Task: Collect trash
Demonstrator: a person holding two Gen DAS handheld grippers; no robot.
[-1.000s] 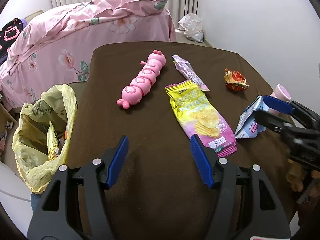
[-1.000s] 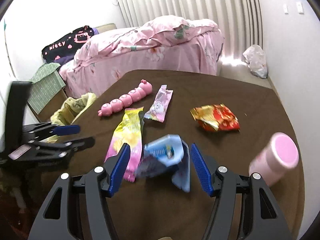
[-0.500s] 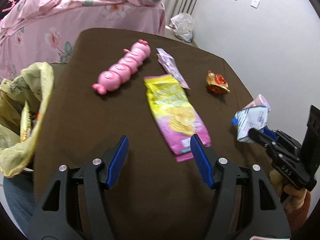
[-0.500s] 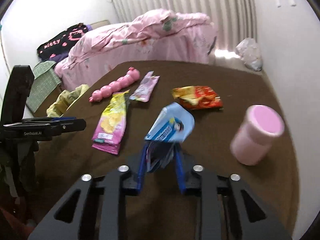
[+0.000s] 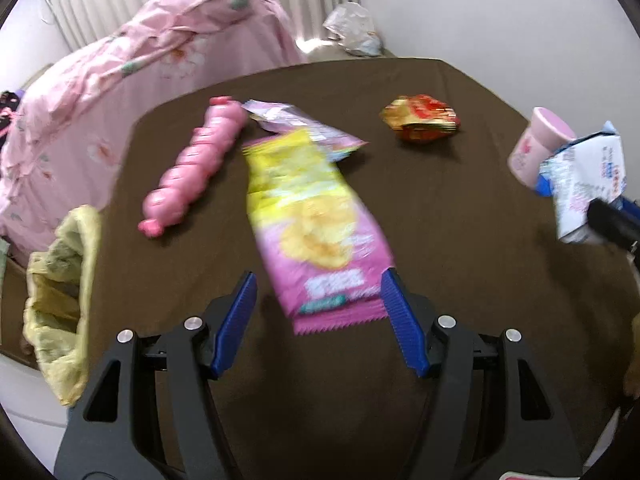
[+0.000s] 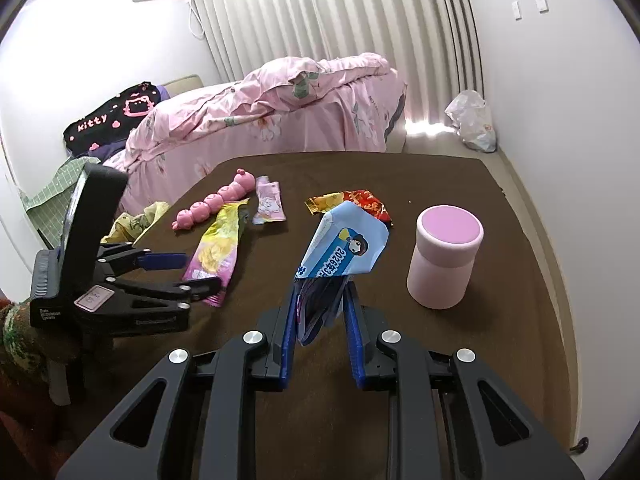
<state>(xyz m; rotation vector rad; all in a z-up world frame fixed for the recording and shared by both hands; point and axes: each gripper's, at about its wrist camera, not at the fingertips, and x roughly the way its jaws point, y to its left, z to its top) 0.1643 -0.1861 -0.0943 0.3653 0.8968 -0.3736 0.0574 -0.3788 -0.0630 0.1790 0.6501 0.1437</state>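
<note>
Since a second ago the right gripper (image 6: pixel 320 312) has clamped its blue pads on the crumpled blue-and-white paper packet (image 6: pixel 342 250) and lifted it off the brown-clothed table (image 6: pixel 460 352). The left gripper (image 5: pixel 320 312) has slid forward; its open jaws now straddle the near end of the long yellow-and-pink crisp bag (image 5: pixel 312 220), seemingly without touching, though blur obscures it. The packet is pinched by its lower edge only and could slip free while being carried. Beyond the crisp bag lie a pink segmented caterpillar toy (image 5: pixel 196 164), a pale purple wrapper (image 5: pixel 296 126) and a red-gold wrapper (image 5: pixel 420 120); the yellow plastic trash bag (image 5: pixel 60 280) hangs left of it, the pink lidded cup (image 6: pixel 444 256) right.
</note>
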